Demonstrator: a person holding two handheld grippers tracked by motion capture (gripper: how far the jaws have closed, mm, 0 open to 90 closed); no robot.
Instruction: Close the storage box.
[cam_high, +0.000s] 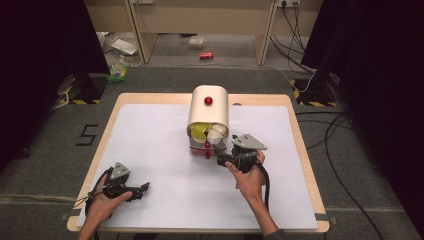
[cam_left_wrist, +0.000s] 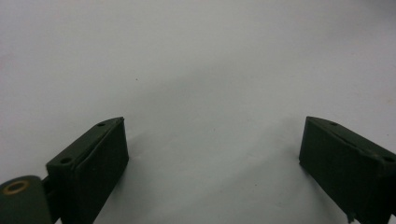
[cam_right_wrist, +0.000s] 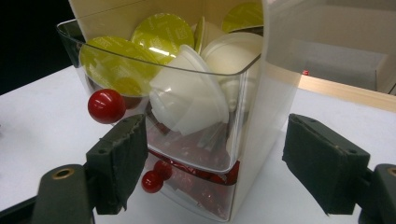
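Right gripper view: right tongs (cam_right_wrist: 212, 163) released, wide before capsule drawer (cam_right_wrist: 196, 116); left tongs (cam_left_wrist: 212, 158) released.

Grey carpet (cam_high: 45, 150), wooden table (cam_high: 150, 98), dark curtains (cam_high: 40, 45)

On the white table (cam_high: 150, 150) stood a cream capsule dispenser (cam_high: 208, 107) with a red knob, its clear drawer (cam_high: 206, 136) pulled out toward six o'clock. The right gripper (cam_high: 221, 151) sat just beside the drawer at four o'clock, jaws parted. The left gripper (cam_high: 142, 189) rested well apart, toward seven o'clock.
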